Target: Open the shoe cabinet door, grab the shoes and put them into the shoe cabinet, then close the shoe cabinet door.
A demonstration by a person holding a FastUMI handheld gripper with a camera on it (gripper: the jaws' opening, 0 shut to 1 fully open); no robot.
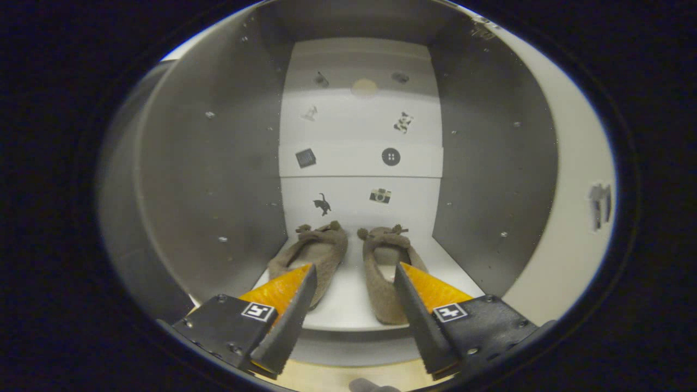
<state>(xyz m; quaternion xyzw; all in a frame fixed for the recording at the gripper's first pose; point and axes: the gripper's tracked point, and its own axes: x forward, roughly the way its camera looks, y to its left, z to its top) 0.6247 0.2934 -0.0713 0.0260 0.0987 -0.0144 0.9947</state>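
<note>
The hand-held gripper [354, 272] hangs released at the mouth of the open white shoe cabinet [218, 179], its fingers [297, 305] spread wide with nothing between them but bare shelf. A pair of soft brown fabric slippers with bow-topped toes [348, 261] sits side by side on the cabinet's white bottom shelf [346, 305], toes toward the back, low in the centre of the frame. Small stickers [391, 157] dot the white back panel above them.
</note>
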